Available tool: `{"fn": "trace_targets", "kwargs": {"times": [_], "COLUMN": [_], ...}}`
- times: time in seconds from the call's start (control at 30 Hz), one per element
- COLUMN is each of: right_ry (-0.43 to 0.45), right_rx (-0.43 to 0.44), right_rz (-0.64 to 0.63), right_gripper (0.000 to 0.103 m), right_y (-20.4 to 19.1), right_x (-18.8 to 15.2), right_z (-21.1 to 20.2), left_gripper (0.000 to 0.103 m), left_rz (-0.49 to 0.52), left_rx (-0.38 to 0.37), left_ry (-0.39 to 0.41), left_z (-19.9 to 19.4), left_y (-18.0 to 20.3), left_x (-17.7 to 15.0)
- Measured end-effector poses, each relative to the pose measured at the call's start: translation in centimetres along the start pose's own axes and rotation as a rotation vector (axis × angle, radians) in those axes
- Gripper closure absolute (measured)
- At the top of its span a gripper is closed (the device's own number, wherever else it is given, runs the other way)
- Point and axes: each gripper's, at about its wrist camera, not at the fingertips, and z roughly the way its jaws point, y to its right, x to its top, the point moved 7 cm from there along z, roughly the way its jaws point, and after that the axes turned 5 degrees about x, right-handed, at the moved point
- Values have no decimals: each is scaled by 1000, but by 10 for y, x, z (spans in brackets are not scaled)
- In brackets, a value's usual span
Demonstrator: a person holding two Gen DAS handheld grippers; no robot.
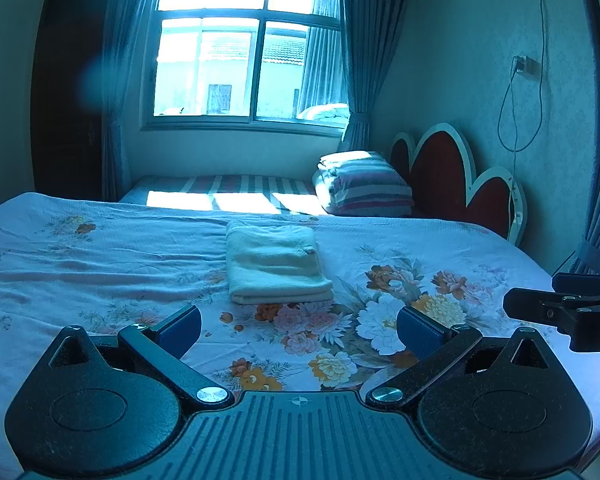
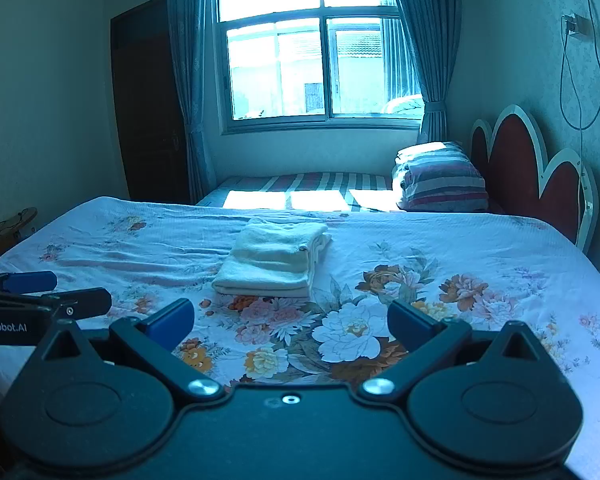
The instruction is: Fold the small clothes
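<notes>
A pale cream garment (image 1: 276, 266) lies folded into a neat rectangle on the floral bedsheet (image 1: 100, 264), a short way beyond both grippers. In the right wrist view the same folded garment (image 2: 274, 260) sits ahead and slightly left of centre. My left gripper (image 1: 299, 330) is open, its blue pads wide apart and empty, held above the sheet short of the garment. My right gripper (image 2: 290, 326) is open and empty too. The right gripper shows at the right edge of the left wrist view (image 1: 556, 304); the left gripper shows at the left edge of the right wrist view (image 2: 56, 292).
A second bed with a striped sheet (image 1: 236, 190) and a folded striped quilt (image 1: 364, 186) stands behind, under the window (image 1: 248, 44). A red and white headboard (image 1: 456, 176) lines the right wall. A dark door (image 2: 148, 100) is at the left. A small table with objects (image 2: 8, 224) stands left of the bed.
</notes>
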Motion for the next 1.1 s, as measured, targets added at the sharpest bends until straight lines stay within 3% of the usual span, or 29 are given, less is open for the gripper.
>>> {"fn": "trace_targets", "kwargs": {"times": [1.1], "right_ry": [-13], "right_rx": [10], "right_rz": [0], "right_gripper": [0], "right_y": [3], "right_x": [-3], "right_z": [6], "left_gripper": [0], "left_rz": [-10], "left_rx": [-15], "left_ry": [-1], "left_z": [3], "left_y": [3], "left_x": [-3]}}
